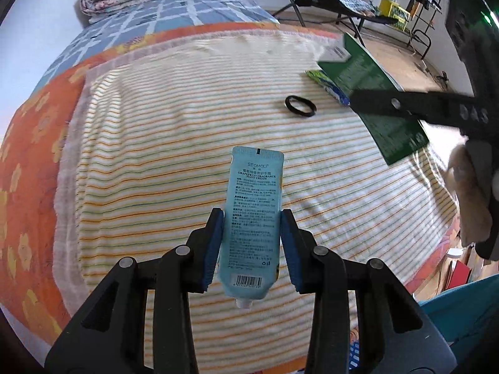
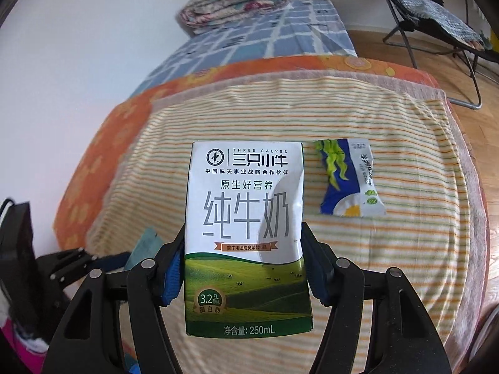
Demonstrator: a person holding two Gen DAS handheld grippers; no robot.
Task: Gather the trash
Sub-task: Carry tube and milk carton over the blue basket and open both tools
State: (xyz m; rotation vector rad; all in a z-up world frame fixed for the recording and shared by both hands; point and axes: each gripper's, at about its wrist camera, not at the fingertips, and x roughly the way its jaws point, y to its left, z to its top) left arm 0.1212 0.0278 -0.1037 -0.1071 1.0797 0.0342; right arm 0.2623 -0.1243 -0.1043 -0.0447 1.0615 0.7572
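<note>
A light blue hand cream tube hangs above the striped blanket, and my left gripper is shut on its sides, cap end toward the camera. My right gripper is shut on a white and green milk carton, held upright off the bed. That same carton shows at the upper right of the left wrist view with the right gripper's black finger across it. A blue and green snack wrapper lies flat on the blanket, right of the carton. A black ring lies on the blanket beyond the tube.
The striped blanket covers an orange flowered sheet on a bed. A folded quilt sits at the bed's far end. A folding chair stands on the wooden floor at the right. The left gripper shows low left in the right wrist view.
</note>
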